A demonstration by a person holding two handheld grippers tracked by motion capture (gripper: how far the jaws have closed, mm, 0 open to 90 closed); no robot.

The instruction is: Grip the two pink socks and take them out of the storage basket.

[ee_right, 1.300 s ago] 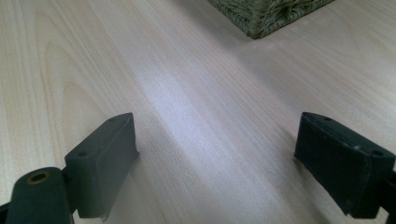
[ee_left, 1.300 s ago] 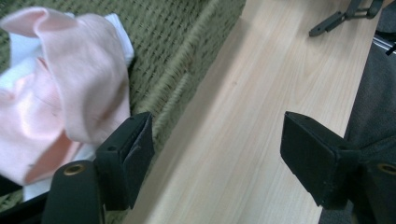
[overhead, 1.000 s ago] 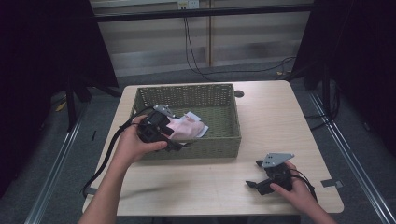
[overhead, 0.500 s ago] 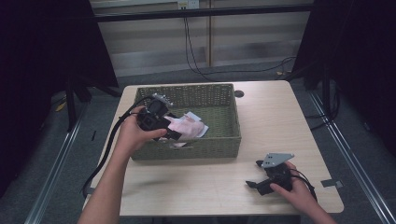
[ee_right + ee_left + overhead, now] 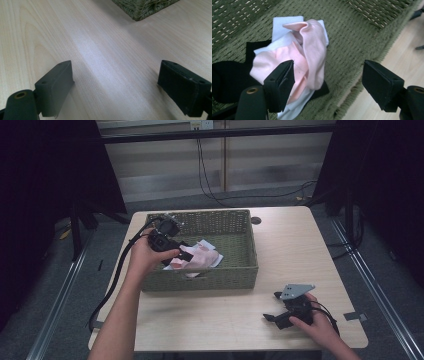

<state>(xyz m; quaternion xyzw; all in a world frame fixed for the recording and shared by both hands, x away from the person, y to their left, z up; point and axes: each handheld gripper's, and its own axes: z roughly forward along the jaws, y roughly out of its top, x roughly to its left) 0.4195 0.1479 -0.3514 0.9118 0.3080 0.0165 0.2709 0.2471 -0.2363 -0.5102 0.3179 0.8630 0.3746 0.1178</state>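
Left gripper [image 5: 186, 255] hovers over the basket [image 5: 240, 277], jaws wide and empty, above the pink cloth [image 5: 308, 53] lying on its floor; the next move calls for lowering and closing; right gripper [image 5: 270, 318] rests open on the table [image 5: 300, 245].

In the left gripper view the near jaw covers the lower edge of the pink cloth [image 5: 309, 57]; the black cloth [image 5: 229, 77] beneath it runs off the left edge, and the white cloth [image 5: 287, 23] shows just as a corner and a strip (the rest lies under the pink). In the high view the left gripper [image 5: 172, 251] and its hand hide the pile's left part; the basket [image 5: 145, 7] is cut by the top edge in the right gripper view.
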